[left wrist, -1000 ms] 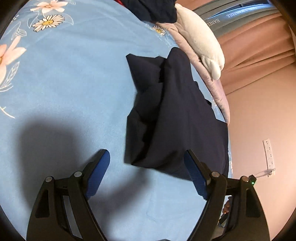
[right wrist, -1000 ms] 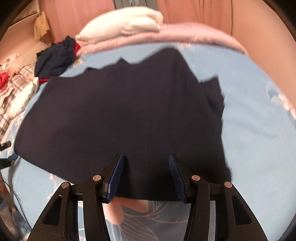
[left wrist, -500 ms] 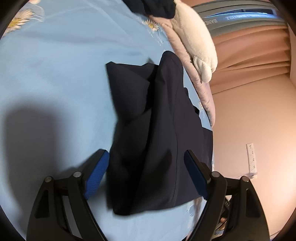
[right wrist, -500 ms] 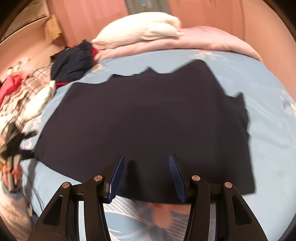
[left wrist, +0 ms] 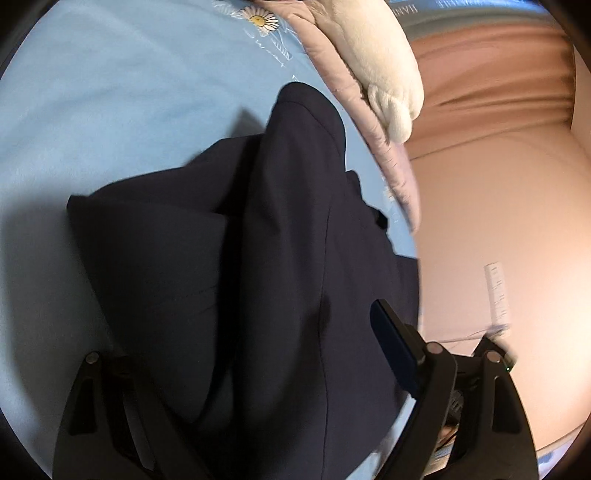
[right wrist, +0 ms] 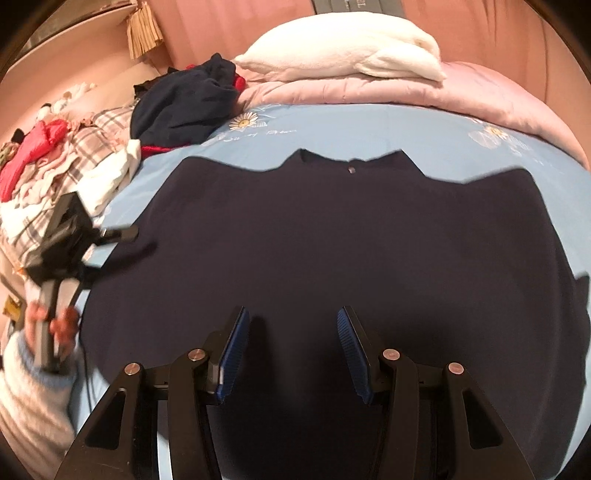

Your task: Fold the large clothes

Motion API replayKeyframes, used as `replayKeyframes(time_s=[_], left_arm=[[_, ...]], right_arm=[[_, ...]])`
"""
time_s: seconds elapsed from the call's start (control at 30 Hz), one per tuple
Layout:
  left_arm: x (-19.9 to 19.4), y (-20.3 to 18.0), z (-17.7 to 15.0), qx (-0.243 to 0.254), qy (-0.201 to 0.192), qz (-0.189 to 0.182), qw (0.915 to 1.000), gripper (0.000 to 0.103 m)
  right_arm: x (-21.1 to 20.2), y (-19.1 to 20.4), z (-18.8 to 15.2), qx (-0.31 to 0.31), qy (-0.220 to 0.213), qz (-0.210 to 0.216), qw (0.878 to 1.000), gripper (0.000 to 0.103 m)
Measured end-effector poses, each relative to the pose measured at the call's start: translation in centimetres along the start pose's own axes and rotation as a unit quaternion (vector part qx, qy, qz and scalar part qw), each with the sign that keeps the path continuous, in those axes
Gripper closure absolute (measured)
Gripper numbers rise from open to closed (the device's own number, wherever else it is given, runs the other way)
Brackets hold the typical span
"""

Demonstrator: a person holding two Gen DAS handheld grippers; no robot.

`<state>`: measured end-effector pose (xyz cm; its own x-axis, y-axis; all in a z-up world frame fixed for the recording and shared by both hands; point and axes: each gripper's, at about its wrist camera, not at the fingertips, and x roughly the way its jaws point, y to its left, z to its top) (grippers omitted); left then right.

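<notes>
**A:** Between my right gripper's (right wrist: 291, 350) 2 blue pads (right wrist: 232, 354): dark cloth below, nothing pinched. Jaws parted about halfway, hovering over the near hem of the navy garment (right wrist: 332, 236).

**B:** Left side?

**A:** Left gripper (left wrist: 236, 369) jaws stand wide and have just been closing a little. Only 1 blue pad (left wrist: 391, 347) is plain to see; the other finger is dark against the fabric. Garment lies under and between them, but the pads aren't pressing on it, so no grip.

**B:** Where's the garment exactly?

**A:** Spread flat on the light blue bedsheet (right wrist: 369, 129), collar and a small button on the far edge. In the left wrist view a fold ridge runs lengthwise up the middle.

**B:** Anything around it?

**A:** In the right wrist view, my left hand (right wrist: 51, 325) is at the garment's left edge, holding the other gripper's handle, in a pale striped sleeve (right wrist: 33, 398). Beyond the garment there's a pink quilt (right wrist: 461, 92) with a white pillow (right wrist: 343, 48) on top. Beside that sits a dark clothes heap (right wrist: 181, 103), then a plaid and red pile (right wrist: 62, 162) further left. Daisy print (left wrist: 260, 20) on the sheet near the quilt.
</notes>
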<state>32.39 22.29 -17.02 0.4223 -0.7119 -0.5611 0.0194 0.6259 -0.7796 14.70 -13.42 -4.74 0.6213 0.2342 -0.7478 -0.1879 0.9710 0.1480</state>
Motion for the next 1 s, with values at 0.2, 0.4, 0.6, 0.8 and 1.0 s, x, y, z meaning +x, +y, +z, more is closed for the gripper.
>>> replayKeyframes(time_s=[0.2, 0.4, 0.6, 0.8, 1.0], left_arm=[[-0.5, -0.4, -1.1, 0.026, -0.014, 0.045, 0.9986, 0.07], [-1.2, -2.5, -1.5, 0.051, -0.028, 0.052, 0.997, 0.084], [-2.1, -5.2, -1.7, 0.076, -0.038, 0.065, 0.9943, 0.086], [-2.6, -8.5, -2.2, 0.109, -0.047, 0.081, 0.9896, 0.087], [-1.7, -12.3, -2.8, 0.137, -0.049, 0.118, 0.9824, 0.087]], right_arm=[[4.5, -0.3, 3.8, 0.025, 0.006, -0.032, 0.999, 0.066], [7.5, -0.5, 4.4, 0.023, 0.051, -0.057, 0.997, 0.07], [1.8, 0.3, 2.7, 0.023, 0.025, -0.01, 0.999, 0.071], [-2.9, 2.4, -3.1, -0.027, 0.031, 0.003, 0.999, 0.071], [-1.3, 2.8, -6.7, -0.03, 0.051, -0.009, 0.998, 0.071]])
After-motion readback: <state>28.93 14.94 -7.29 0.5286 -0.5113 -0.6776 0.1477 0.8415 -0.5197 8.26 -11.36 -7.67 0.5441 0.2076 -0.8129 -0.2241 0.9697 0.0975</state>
